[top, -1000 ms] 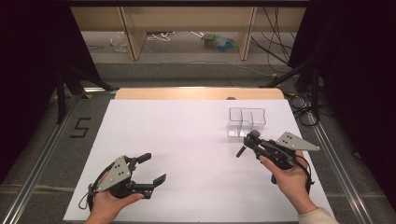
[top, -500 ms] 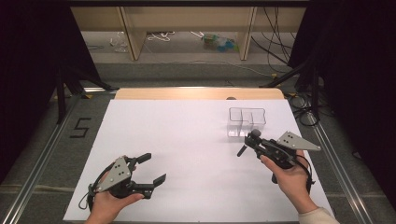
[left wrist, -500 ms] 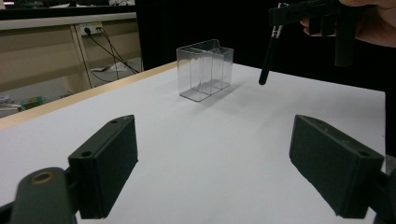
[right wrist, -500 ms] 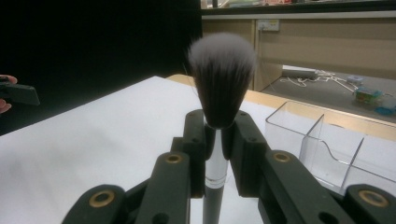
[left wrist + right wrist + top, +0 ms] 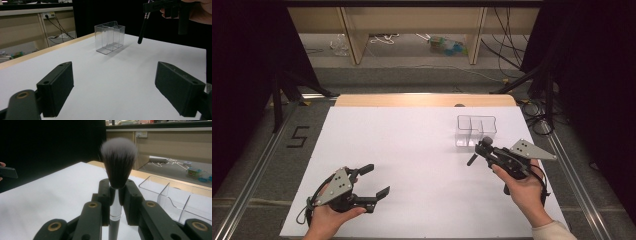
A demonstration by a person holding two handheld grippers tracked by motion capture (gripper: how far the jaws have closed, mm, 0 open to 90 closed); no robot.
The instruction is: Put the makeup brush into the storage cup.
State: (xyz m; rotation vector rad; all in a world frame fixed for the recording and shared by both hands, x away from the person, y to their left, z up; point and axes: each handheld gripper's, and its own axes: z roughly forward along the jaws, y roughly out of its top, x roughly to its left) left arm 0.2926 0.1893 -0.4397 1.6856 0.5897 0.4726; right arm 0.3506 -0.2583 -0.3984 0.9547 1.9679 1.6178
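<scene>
A makeup brush (image 5: 118, 162) with dark, white-tipped bristles stands upright between the jaws of my right gripper (image 5: 117, 195), which is shut on its silver ferrule. In the high view the right gripper (image 5: 484, 148) hovers at the table's right side, just in front of a clear divided organizer (image 5: 476, 131). The brush's black handle (image 5: 472, 160) hangs down below the jaws. My left gripper (image 5: 378, 179) rests low at the near left with its jaws wide apart and nothing between them. From the left gripper view (image 5: 125, 92) the organizer (image 5: 110, 37) and the brush handle (image 5: 142, 31) lie ahead.
A white sheet (image 5: 412, 160) covers the table, with a wooden edge (image 5: 422, 100) at the far side. Metal rails (image 5: 257, 170) run along both sides. Shelving and cables (image 5: 387, 40) lie on the floor beyond.
</scene>
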